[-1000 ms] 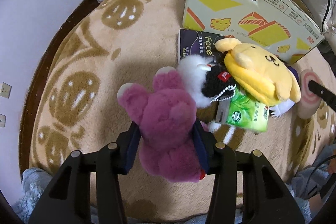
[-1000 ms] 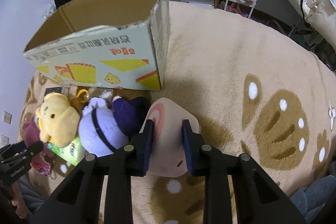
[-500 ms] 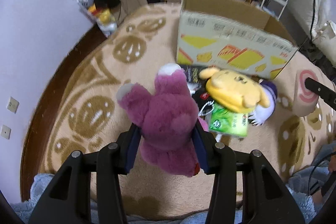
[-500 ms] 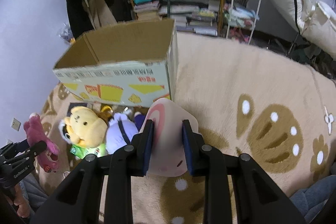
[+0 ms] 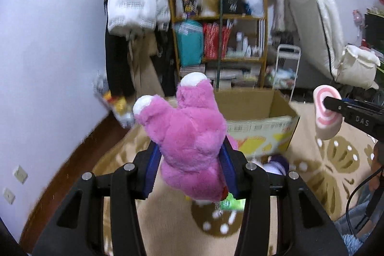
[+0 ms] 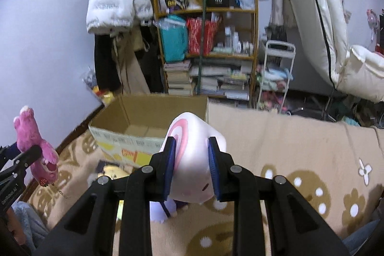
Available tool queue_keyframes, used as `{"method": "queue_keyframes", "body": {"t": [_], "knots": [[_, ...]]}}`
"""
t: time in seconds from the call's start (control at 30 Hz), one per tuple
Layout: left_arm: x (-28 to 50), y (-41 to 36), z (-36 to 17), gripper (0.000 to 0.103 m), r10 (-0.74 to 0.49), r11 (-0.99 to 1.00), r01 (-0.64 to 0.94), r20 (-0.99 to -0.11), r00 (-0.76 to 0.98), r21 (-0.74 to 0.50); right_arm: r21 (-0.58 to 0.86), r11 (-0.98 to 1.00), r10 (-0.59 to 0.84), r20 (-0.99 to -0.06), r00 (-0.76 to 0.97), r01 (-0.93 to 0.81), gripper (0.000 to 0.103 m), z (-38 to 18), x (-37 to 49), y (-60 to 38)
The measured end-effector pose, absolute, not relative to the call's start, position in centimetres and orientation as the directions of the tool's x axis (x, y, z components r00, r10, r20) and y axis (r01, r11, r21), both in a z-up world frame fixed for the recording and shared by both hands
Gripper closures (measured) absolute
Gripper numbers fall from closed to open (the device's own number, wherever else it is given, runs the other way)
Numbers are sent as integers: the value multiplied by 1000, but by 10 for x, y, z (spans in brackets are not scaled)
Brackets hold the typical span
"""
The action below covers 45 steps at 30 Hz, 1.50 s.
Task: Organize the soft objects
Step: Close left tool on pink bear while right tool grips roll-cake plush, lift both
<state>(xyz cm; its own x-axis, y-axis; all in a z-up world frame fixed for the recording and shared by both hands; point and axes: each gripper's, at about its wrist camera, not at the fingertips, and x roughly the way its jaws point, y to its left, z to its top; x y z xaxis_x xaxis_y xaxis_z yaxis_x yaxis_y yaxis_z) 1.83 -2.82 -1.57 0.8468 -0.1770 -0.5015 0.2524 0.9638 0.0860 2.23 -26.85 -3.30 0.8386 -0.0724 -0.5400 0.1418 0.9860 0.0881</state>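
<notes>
Yellow plush (image 6: 112,170), right view only

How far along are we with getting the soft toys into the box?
Done: nothing shows inside the cardboard box; the floor that is visible looks bare. In hand: the left tongs grip the pink plush bear and the right tongs grip the pink-and-white plush, both lifted clear of the rug near the box. Left: drop both in, then fetch the yellow plush and purple plush on the rug.
</notes>
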Motion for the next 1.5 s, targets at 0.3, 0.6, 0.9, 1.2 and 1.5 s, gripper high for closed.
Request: {"method": "queue_keyframes", "body": {"t": [0.3, 0.6, 0.9, 1.2, 1.5], "knots": [[34, -54, 10, 57, -212, 945, 289, -390, 896, 151, 63, 989, -94, -410, 907, 131, 75, -7, 28, -267], [67, -70, 28, 57, -247, 939, 317, -375, 893, 136, 64, 991, -84, -385, 919, 117, 75, 3, 63, -271], [108, -87, 36, 56, -250, 924, 331, -355, 901, 190, 117, 988, -47, -379, 924, 98, 75, -1, 99, -280], [149, -93, -1, 56, -239, 938, 322, -431, 870, 129, 127, 990, -4, -434, 901, 66, 75, -31, 131, -287], [183, -100, -47, 54, -247, 933, 356, -615, 748, 58, 113, 993, 40, -509, 860, 21, 72, -69, 151, -281]]}}
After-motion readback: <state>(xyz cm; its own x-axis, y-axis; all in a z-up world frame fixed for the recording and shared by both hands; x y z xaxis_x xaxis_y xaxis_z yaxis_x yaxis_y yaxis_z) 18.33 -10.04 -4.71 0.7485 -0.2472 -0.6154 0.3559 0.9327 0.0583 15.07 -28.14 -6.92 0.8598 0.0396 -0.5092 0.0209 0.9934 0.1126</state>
